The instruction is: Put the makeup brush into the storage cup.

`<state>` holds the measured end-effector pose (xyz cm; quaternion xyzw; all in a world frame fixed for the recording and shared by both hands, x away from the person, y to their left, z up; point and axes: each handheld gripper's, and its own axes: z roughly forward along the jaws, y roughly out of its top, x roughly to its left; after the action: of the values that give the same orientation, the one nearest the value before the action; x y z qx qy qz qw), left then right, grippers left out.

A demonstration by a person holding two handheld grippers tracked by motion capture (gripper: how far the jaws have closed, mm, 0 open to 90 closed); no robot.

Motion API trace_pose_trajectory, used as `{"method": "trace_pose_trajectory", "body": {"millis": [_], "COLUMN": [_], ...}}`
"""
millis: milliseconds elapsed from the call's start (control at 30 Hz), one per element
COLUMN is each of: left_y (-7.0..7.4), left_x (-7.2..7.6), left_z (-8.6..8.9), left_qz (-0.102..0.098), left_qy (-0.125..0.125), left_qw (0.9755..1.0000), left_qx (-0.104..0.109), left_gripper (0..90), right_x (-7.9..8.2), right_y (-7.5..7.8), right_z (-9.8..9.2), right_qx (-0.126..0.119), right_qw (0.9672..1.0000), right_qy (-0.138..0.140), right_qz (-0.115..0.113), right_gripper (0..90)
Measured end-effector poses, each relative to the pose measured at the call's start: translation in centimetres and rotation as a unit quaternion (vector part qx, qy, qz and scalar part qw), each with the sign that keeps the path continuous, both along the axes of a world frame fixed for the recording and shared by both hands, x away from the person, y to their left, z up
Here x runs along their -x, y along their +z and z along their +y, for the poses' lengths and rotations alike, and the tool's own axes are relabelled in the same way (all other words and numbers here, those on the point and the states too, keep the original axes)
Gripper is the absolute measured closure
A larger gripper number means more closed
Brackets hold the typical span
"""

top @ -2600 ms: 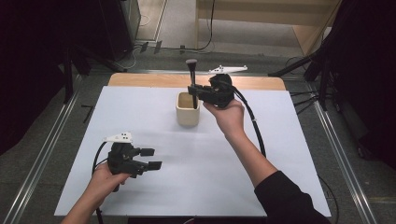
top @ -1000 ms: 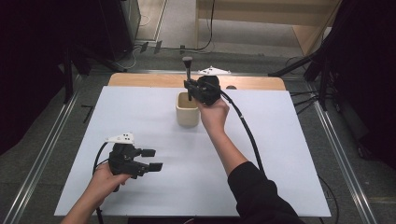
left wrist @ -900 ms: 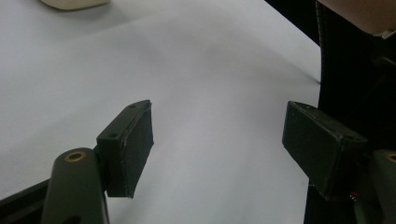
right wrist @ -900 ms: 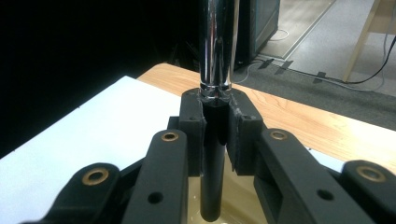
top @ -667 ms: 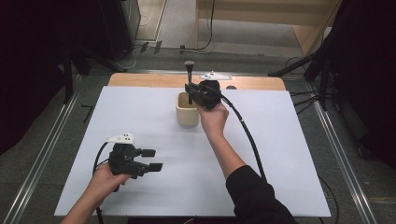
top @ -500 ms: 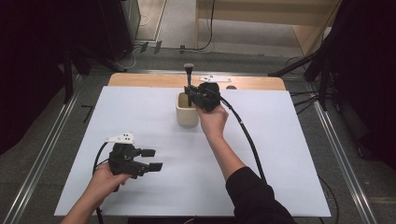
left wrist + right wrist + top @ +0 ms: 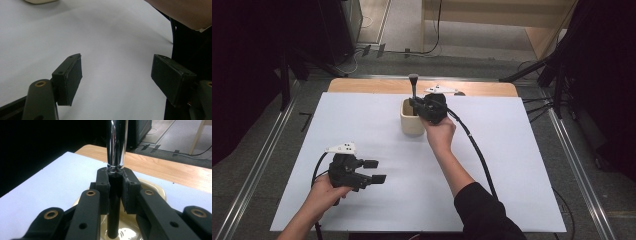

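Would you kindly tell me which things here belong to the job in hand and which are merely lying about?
In the job:
- right gripper, shut on the rod
- rod, upright
- cream cup

Lying about:
- left gripper, open
- white sheet

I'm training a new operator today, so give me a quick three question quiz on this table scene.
1. True or false: the right gripper has its jaws shut on the upright tool.
2. What stands directly under that tool?
3. The left gripper is: A open with nothing between its jaws, B clamping the cup, C holding a cable.

Key: 1 true. 2 the cream cup, with the tool's black lower end reaching down inside it. 3 A.
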<state>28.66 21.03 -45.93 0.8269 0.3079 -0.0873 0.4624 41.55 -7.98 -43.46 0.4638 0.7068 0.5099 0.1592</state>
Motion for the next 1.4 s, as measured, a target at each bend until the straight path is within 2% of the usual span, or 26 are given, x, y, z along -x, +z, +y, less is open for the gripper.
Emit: {"method": "trace_pose_trajectory", "body": {"millis": [100,467,500,533,567,600,700,1033,1233,1333,1400], "left_y": [0.0,0.0,0.0,0.0,0.0,-0.1,-0.1,-0.1,-0.1,-0.2,-0.2], "left_x": [0.0,0.0,0.0,0.0,0.0,0.0,-0.1,-0.1,-0.2,-0.2,-0.2], "left_z": [0.0,0.0,0.0,0.0,0.0,0.0,0.0,0.0,0.0,-0.1,-0.1], "left_qz": [0.000,0.000,-0.001,0.000,0.000,0.000,0.000,0.001,0.000,0.001,0.001], "left_qy": [0.000,0.000,-0.001,-0.001,0.000,0.000,0.000,0.002,0.000,0.000,-0.001], "left_qw": [1.0000,1.0000,1.0000,1.0000,1.0000,1.0000,1.0000,1.0000,1.0000,1.0000,1.0000], "left_qx": [-0.002,-0.005,-0.004,-0.004,-0.004,-0.005,-0.005,-0.006,-0.007,-0.007,-0.009], "left_gripper": [25.5,25.7,25.7,25.7,25.7,25.7,25.7,25.7,25.7,25.7,25.7], "right_x": [0.0,0.1,0.1,0.2,0.2,0.3,0.6,1.3,2.2,3.0,3.5], "right_y": [-0.1,0.3,0.3,0.4,0.5,0.6,1.0,1.6,1.9,2.2,2.3], "right_z": [0.0,-0.3,-0.3,-0.4,-0.3,-0.3,-0.3,-1.1,-1.4,-1.5,-1.6], "right_qx": [0.007,0.011,0.011,0.015,0.026,0.030,0.038,0.032,0.034,0.043,0.038], "right_qw": [1.0000,0.9999,0.9999,0.9998,0.9992,0.9988,0.9985,0.9987,0.9966,0.9954,0.9946], "right_qy": [0.003,0.006,0.009,0.009,0.005,0.002,0.000,0.039,0.073,0.085,0.096], "right_qz": [0.000,-0.004,-0.005,-0.012,-0.029,-0.038,-0.040,-0.003,0.017,0.013,0.015], "right_gripper": [79.1,78.2,70.9,57.8,44.3,36.3,25.8,23.3,23.4,22.9,22.4]}}
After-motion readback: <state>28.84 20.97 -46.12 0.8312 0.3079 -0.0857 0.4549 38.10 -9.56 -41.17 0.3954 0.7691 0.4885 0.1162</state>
